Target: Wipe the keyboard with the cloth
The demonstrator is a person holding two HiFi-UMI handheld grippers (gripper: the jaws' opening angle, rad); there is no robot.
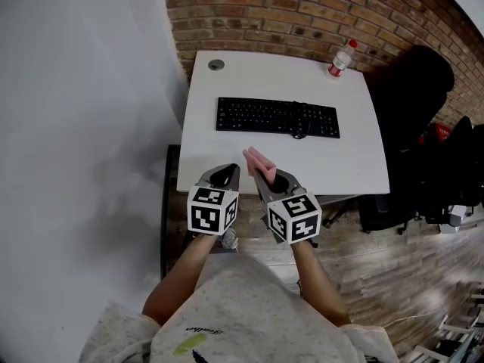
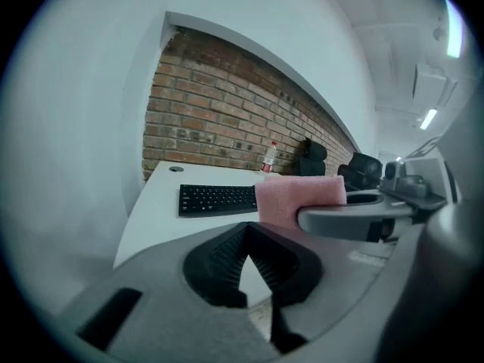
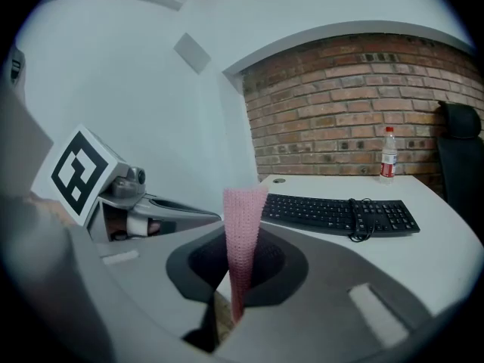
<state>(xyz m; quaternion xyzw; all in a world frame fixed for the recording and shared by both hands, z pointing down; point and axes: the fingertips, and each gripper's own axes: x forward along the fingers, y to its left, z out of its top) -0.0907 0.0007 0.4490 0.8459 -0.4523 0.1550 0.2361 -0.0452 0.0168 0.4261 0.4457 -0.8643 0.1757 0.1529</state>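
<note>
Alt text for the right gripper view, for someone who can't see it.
The right gripper is shut on a pink cloth that stands up between its jaws. Beyond lies a black keyboard on a white table, with a bottle near the brick wall.

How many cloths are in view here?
1. The cloth is pinched in the shut right gripper, over the near edge of the desk, short of the keyboard. The left gripper is shut on nothing. No other cloth shows.
</note>
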